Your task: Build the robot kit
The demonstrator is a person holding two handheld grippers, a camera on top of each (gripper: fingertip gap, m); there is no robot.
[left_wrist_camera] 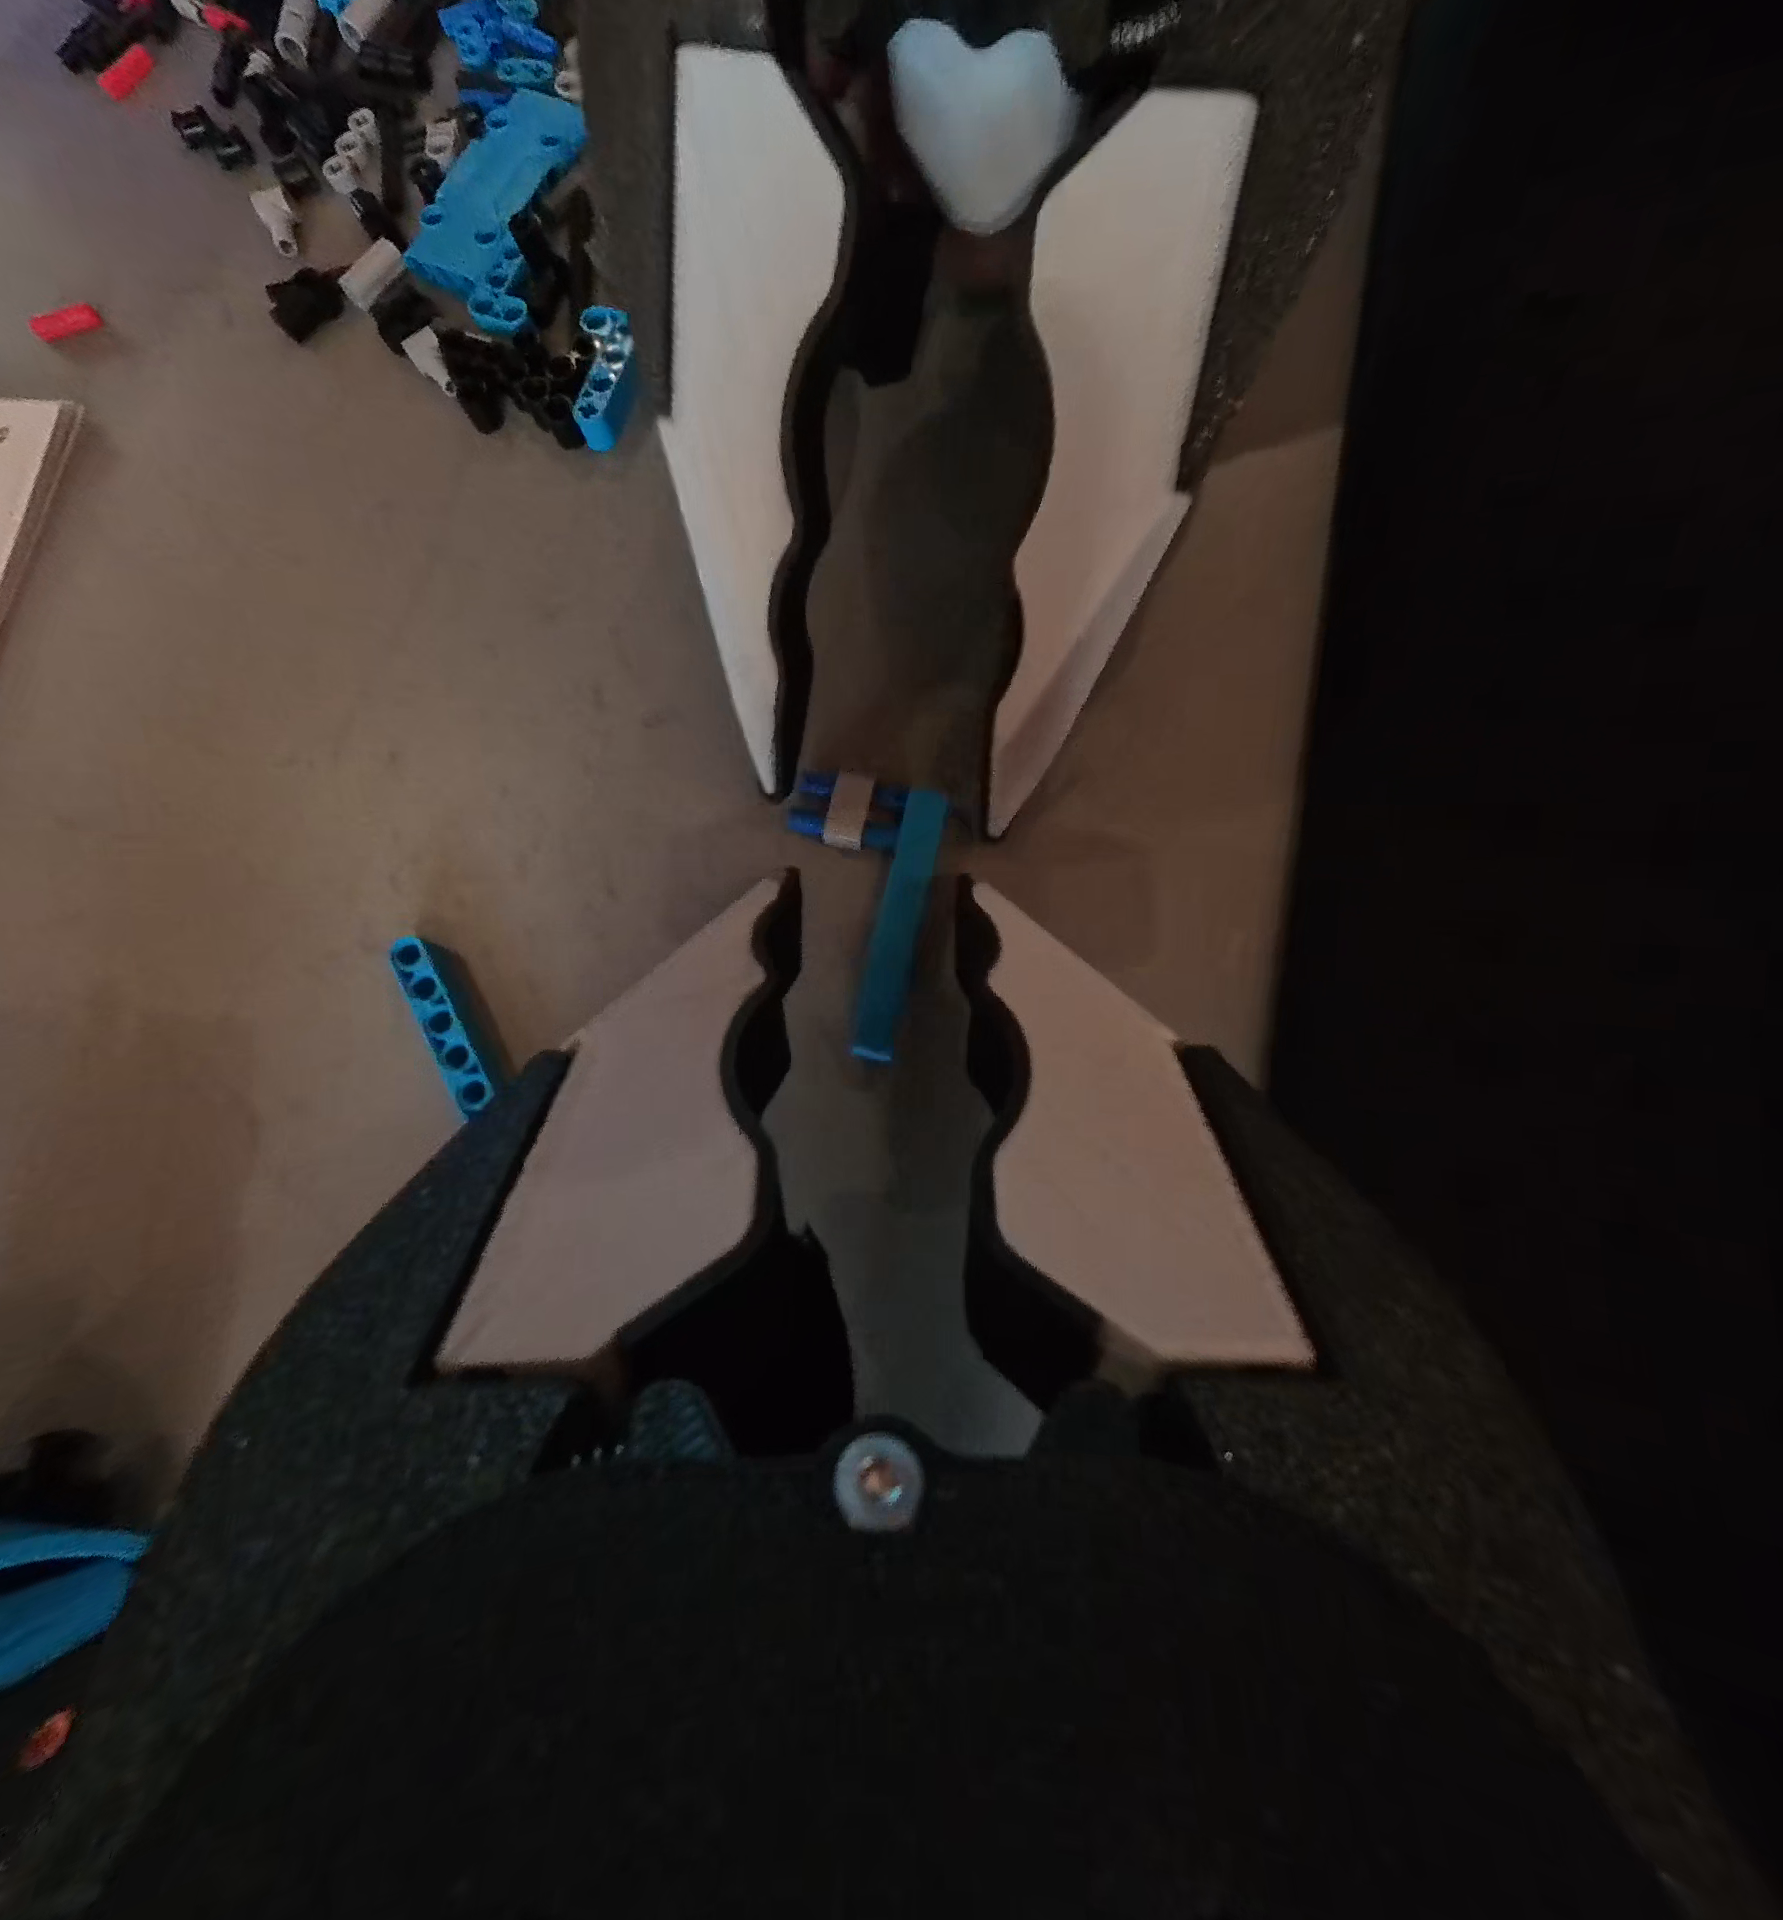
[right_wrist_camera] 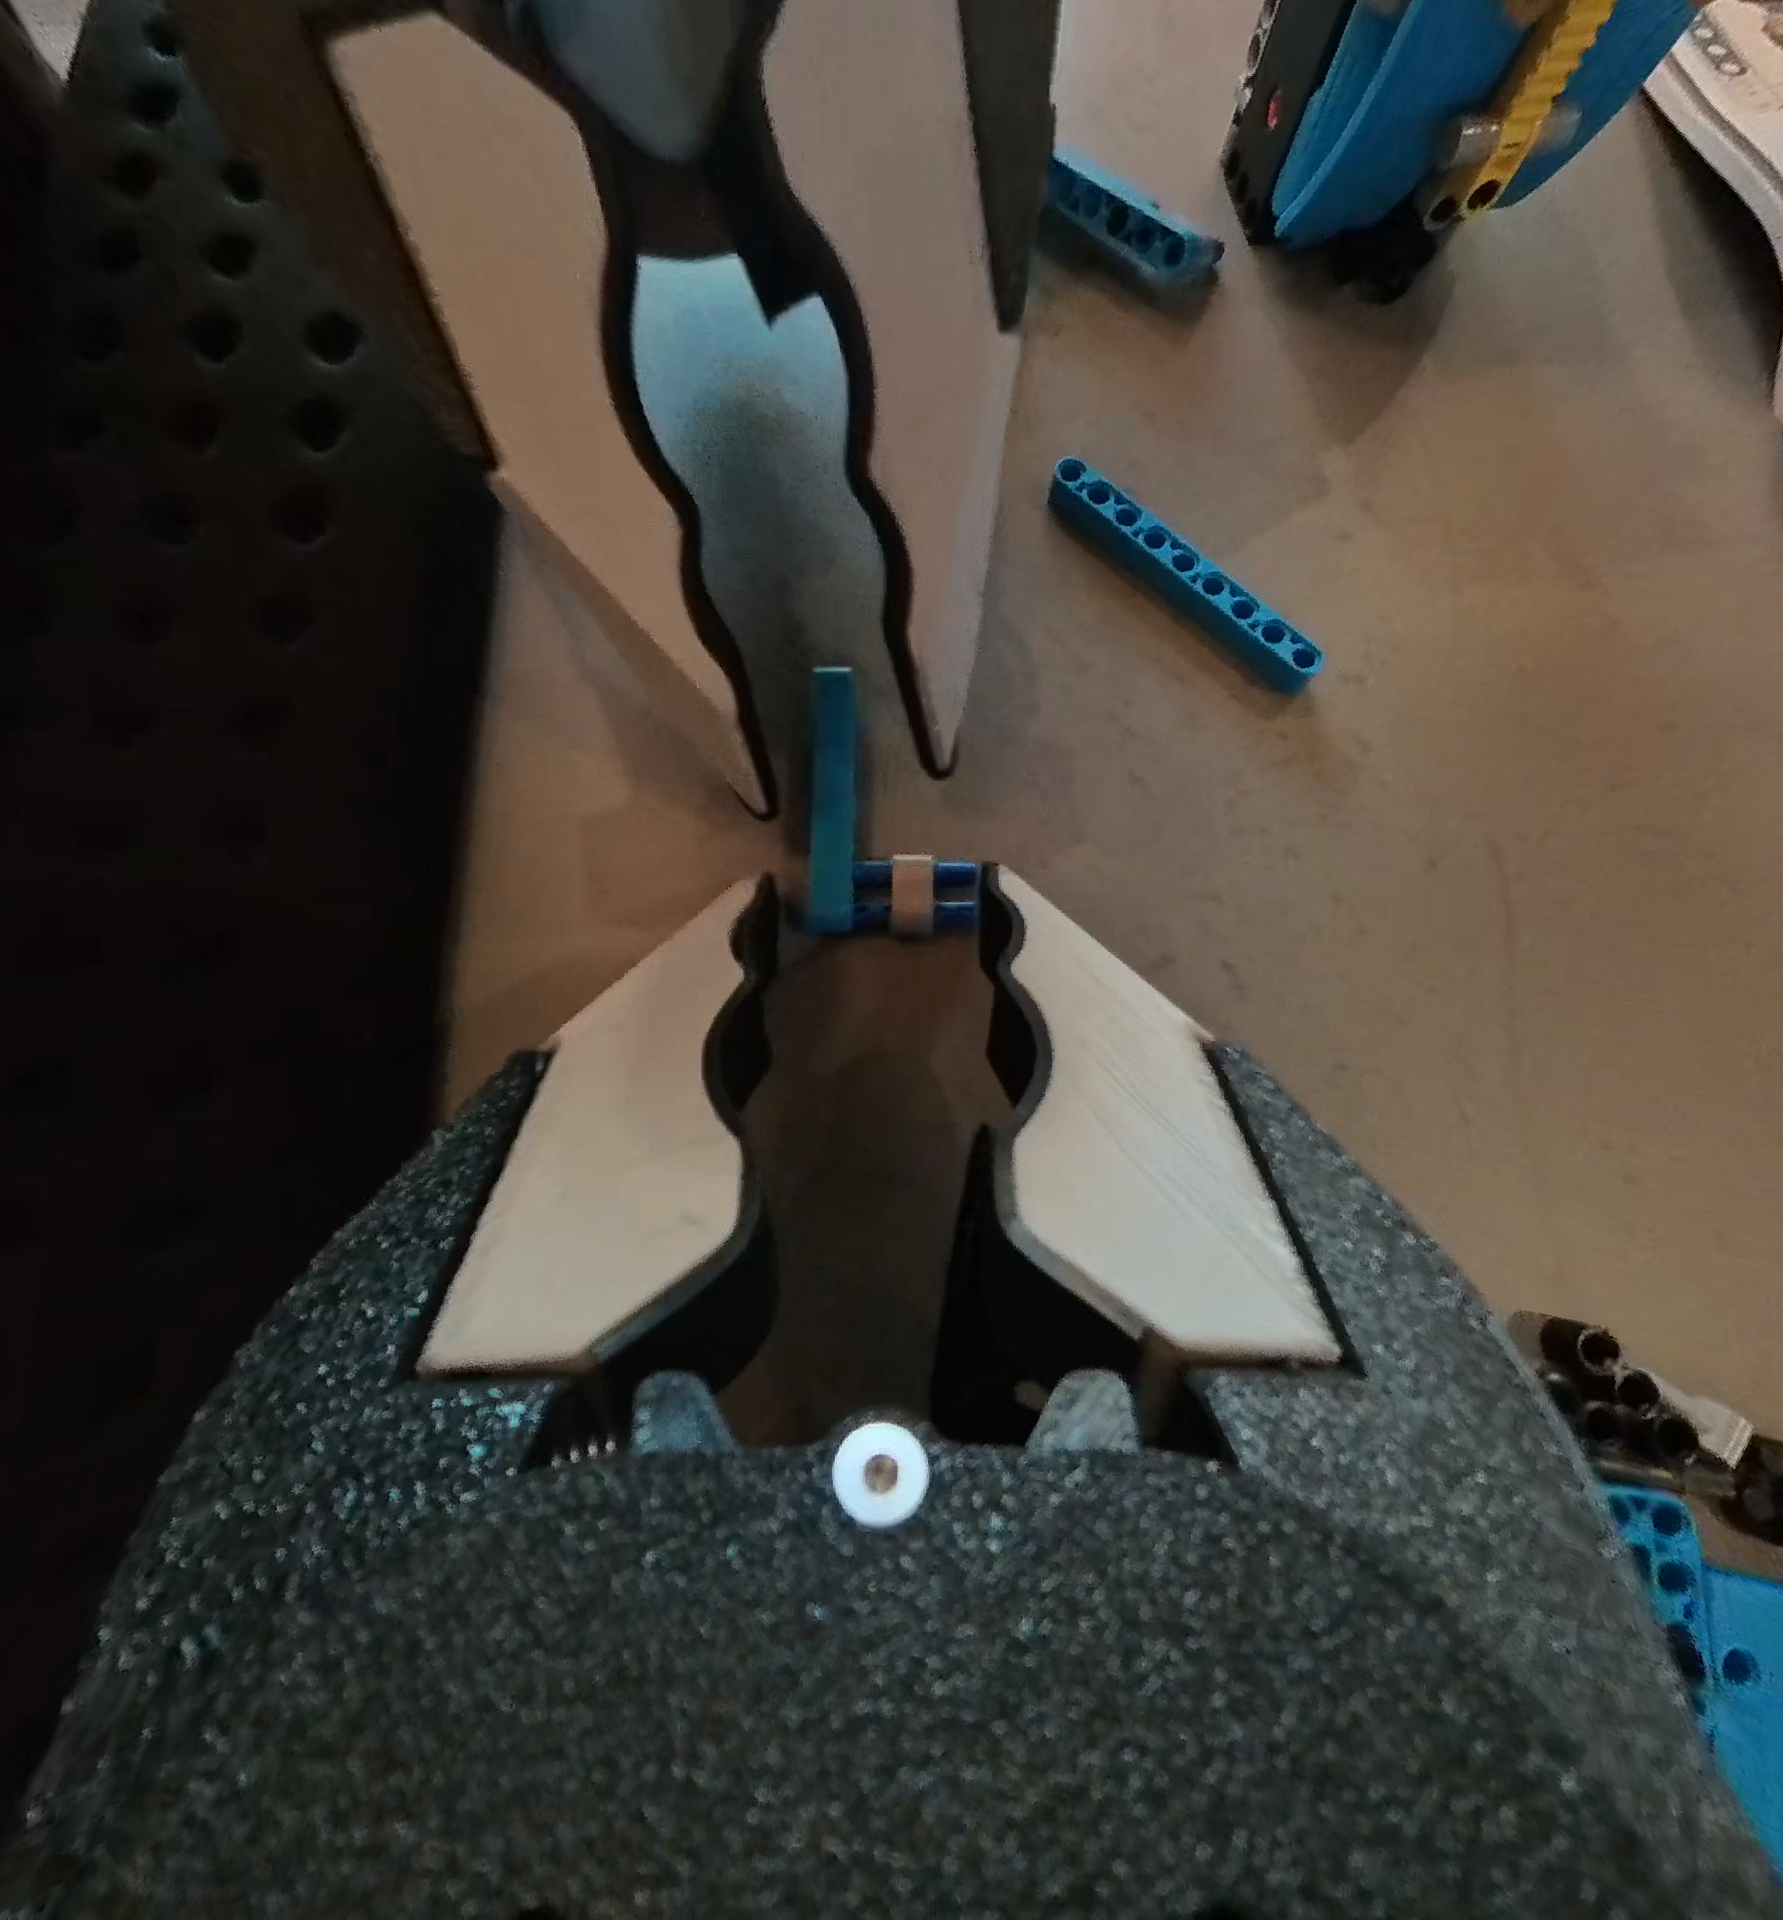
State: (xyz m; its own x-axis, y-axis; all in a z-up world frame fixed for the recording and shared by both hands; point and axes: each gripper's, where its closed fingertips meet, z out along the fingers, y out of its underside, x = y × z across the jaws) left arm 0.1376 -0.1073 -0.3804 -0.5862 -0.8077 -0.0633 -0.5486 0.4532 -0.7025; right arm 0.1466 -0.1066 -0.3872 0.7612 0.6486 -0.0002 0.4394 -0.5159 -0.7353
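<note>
Holding blue beam (right_wrist_camera: pixel 833 800) assembly between right fingers (right_wrist_camera: pixel 1012 935), left gripper (left_wrist_camera: pixel 876 883) facing

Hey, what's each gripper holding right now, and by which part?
The right gripper pinches the small blue beam assembly across its pin end. The left gripper holds nothing: its fingers straddle the beam without touching.

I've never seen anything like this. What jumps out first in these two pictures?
Two pincer-like tools meet tip to tip at the centre: the left gripper and the right gripper, facing each other over a tan table. Between their tips sits a small blue beam with blue pins and a grey connector on one end. A heap of blue, black and grey building pieces lies at the upper left of the left wrist view.
</note>
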